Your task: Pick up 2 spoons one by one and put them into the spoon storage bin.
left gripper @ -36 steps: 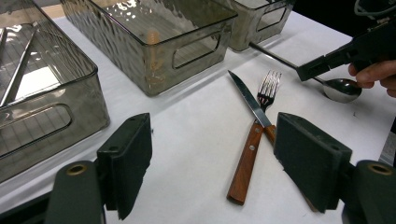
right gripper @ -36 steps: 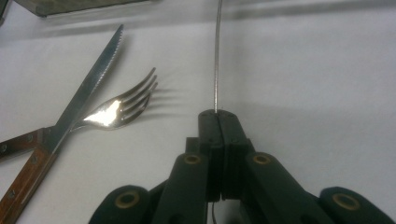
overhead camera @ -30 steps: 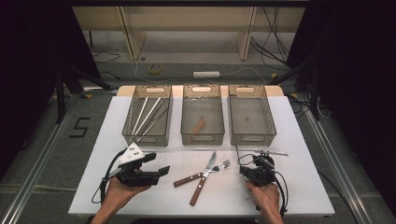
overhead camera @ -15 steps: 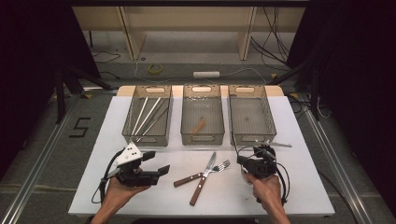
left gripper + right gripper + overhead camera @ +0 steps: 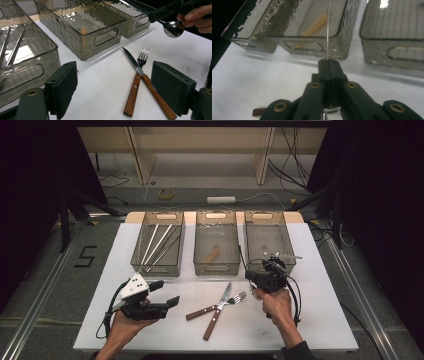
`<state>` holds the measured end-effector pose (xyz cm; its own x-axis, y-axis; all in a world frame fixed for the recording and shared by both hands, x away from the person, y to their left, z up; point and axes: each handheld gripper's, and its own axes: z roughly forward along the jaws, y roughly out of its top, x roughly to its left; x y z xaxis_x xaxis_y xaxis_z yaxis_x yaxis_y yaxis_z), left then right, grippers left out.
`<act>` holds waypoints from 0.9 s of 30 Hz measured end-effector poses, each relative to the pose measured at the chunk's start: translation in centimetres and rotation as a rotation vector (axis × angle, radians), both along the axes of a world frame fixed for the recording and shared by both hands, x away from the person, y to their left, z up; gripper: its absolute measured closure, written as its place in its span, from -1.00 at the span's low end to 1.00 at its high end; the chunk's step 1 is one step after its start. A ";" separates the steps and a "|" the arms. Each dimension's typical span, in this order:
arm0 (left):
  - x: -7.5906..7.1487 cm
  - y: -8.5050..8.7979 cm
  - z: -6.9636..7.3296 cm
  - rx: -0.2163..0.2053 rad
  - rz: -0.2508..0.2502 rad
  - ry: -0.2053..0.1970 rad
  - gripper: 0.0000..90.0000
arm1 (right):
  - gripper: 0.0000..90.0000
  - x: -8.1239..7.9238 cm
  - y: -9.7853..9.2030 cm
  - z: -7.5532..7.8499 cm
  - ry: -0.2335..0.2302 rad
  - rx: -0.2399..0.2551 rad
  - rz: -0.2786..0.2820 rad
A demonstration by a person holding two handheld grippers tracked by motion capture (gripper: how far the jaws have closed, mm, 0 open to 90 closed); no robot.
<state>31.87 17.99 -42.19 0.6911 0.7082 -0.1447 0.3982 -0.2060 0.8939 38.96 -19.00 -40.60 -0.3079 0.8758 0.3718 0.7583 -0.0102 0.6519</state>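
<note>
Jaws of the right gripper (image 5: 267, 270) are clamped on a thin steel spoon (image 5: 173, 28); the left gripper (image 5: 113, 88) gapes empty. A wooden-handled knife (image 5: 216, 311) and fork (image 5: 216, 306) remain unsorted.

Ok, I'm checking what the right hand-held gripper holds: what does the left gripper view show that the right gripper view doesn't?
Left gripper view: the shiny metal spoon's bowl below the right hand-held gripper, plus the blade and tines of the wooden-handled knife and fork. Right gripper view: jaws shut on the spoon's handle, edge-on. Both: smoky clear plastic bins, white table.
</note>
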 end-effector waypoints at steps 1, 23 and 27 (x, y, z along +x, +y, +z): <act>0.0 0.0 0.0 0.000 0.001 0.000 -0.53 | 1.00 0.3 0.0 0.1 -0.004 0.005 0.002; 0.0 -0.1 -0.1 -0.001 -0.007 -0.008 -0.54 | 1.00 5.8 3.5 2.8 -0.041 -0.022 0.041; 0.0 0.0 -0.1 -0.003 -0.004 -0.007 -0.54 | 1.00 7.0 4.2 2.8 -0.035 -0.027 0.045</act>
<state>31.88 17.97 -42.30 0.6947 0.7052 -0.1415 0.3910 -0.2051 0.8973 45.93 -14.80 -37.81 -0.3596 0.8705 0.3362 0.7341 0.0415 0.6778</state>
